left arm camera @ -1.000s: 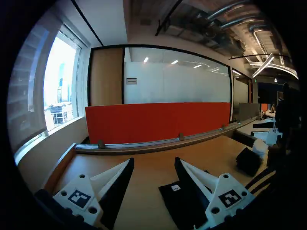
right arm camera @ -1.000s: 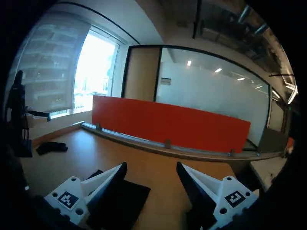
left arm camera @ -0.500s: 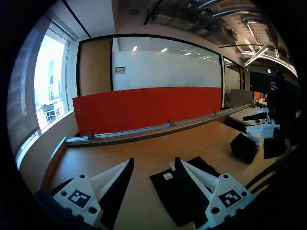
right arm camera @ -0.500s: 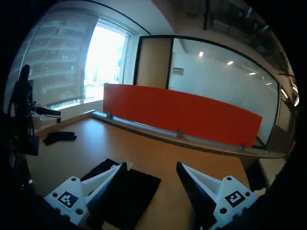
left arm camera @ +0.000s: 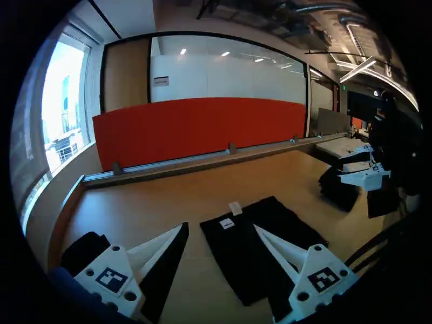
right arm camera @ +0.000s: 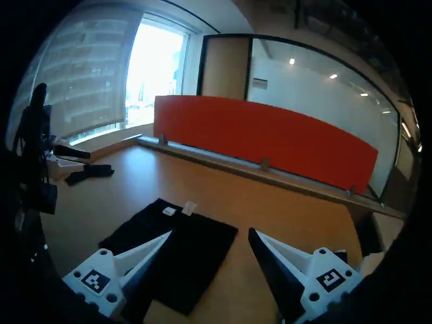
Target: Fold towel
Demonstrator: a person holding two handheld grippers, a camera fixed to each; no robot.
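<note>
The black towel [left arm camera: 240, 254] lies flat and spread out on the wooden counter [left arm camera: 162, 197], in the lower centre of the left gripper view. Two small white tags [left arm camera: 227, 223] sit at its far edge. The left gripper [left arm camera: 220, 225] hovers over it with its jaws wide apart, holding nothing.

In the right gripper view the towel [right arm camera: 186, 245] is at lower left of centre. The right gripper [right arm camera: 210, 231] is likewise spread wide and empty above it. An orange divider [right arm camera: 270, 137] runs along the counter's far edge. A dark cloth pile [left arm camera: 337, 186] rests at the right of the left gripper view.
</note>
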